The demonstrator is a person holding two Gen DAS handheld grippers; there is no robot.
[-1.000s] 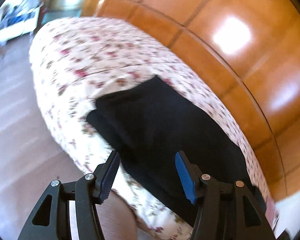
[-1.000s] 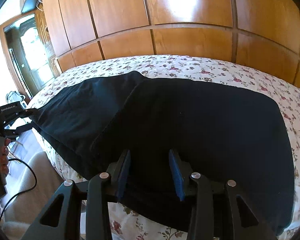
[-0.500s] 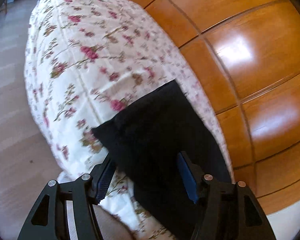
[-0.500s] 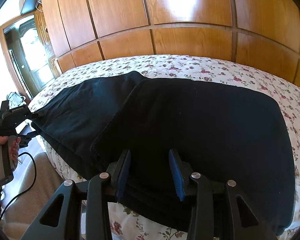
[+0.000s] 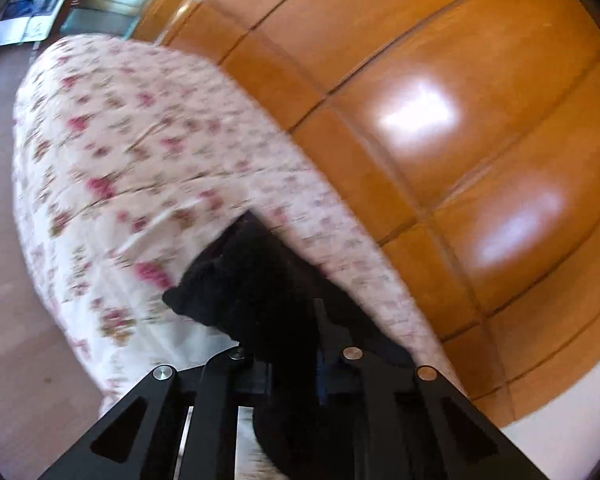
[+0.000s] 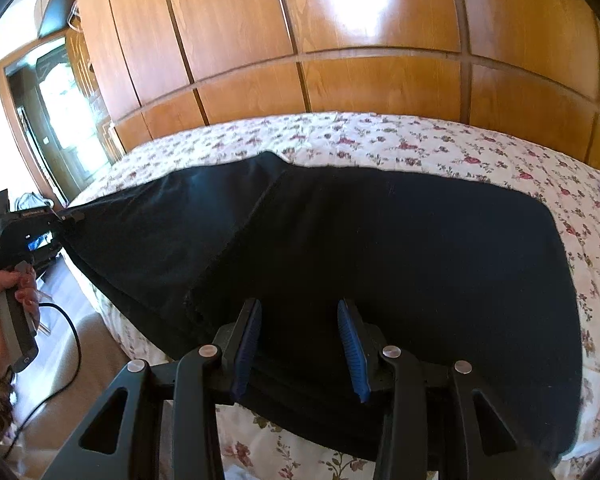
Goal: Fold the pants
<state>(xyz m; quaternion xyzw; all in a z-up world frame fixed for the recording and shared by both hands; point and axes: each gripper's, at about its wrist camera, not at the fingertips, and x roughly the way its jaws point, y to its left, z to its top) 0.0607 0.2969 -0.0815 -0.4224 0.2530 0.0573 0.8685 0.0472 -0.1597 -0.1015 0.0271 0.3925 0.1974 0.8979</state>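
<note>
The black pants lie spread across the near half of a bed with a floral cover, partly folded: a doubled panel covers the right portion, and a single layer runs left to the bed's corner. The near edge of the pants hangs just over the bed's front edge. The far edge stops short of the bed's back edge, leaving a band of bare cover between the cloth and the wood panel wall. Bare cover also shows to the right of the pants.

The left gripper has just been closing, and its jaws now stand together, clamped on the left end of the pants. That end is bunched and lifted slightly off the cover, drawn taut toward the gripper. From the right wrist view, the same gripper sits at the bed's left corner, held by a person's hand, with a black cable trailing below it. The left wrist view is blurred.

The right gripper hovers over the near edge of the pants; its blue pads stand apart with nothing gripped between them.

Open floor lies beside the bed's left side. A doorway stands at the far left.
</note>
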